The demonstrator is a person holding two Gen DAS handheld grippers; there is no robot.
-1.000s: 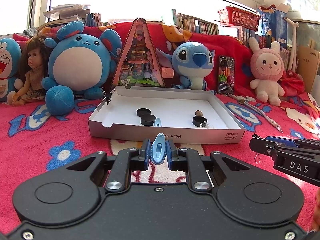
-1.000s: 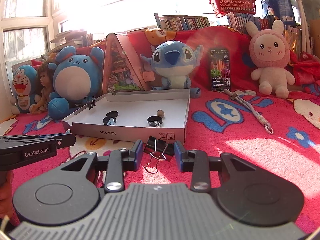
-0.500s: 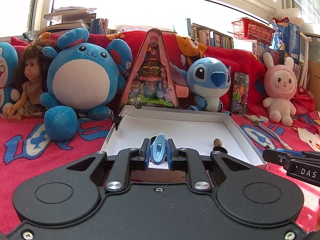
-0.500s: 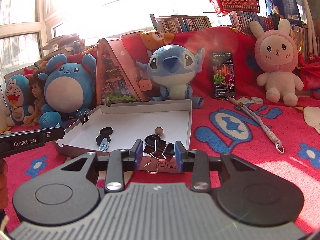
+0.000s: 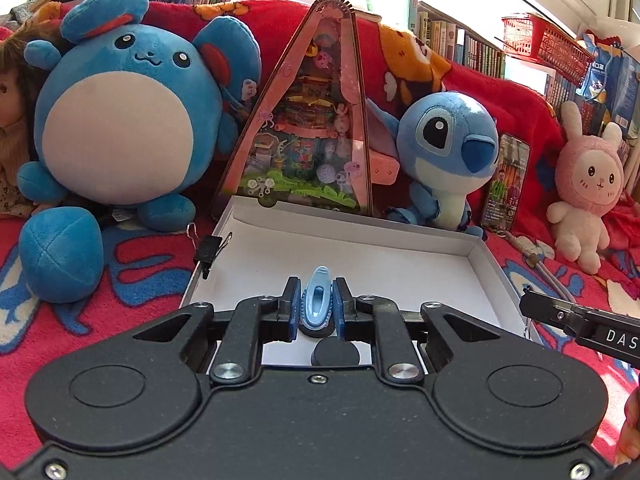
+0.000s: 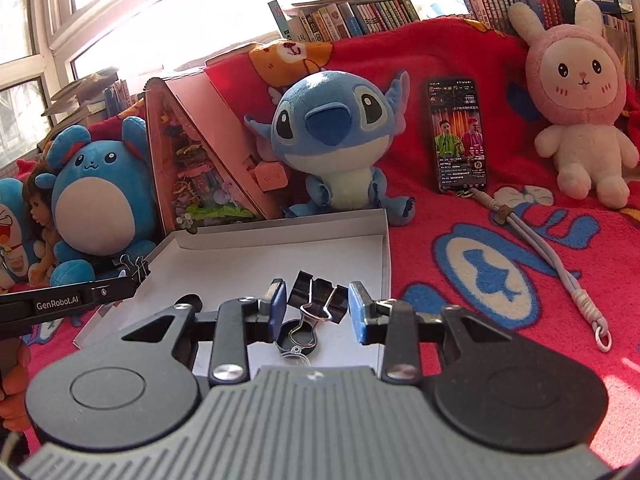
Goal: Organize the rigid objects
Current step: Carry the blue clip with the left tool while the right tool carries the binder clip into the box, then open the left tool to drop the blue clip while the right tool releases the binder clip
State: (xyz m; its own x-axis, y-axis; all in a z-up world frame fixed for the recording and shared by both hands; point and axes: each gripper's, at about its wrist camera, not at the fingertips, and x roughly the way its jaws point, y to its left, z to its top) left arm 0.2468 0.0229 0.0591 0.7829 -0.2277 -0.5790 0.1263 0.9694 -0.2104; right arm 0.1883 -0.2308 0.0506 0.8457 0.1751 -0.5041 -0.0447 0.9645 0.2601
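A: Both grippers have come forward from the red blanket to hang over the shallow white cardboard box [image 5: 400, 256].

B: And the jaws?

A: The left gripper [image 5: 316, 307] is nearly closed, pinching a light-blue plastic clip [image 5: 317, 300]. The right gripper [image 6: 317, 306] stands wider, clamping a black metal binder clip [image 6: 318, 291] over the box.

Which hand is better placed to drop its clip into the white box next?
Probably left. The left gripper holds the blue clip over the middle of the white box; the right gripper holds its black clip near the corner.
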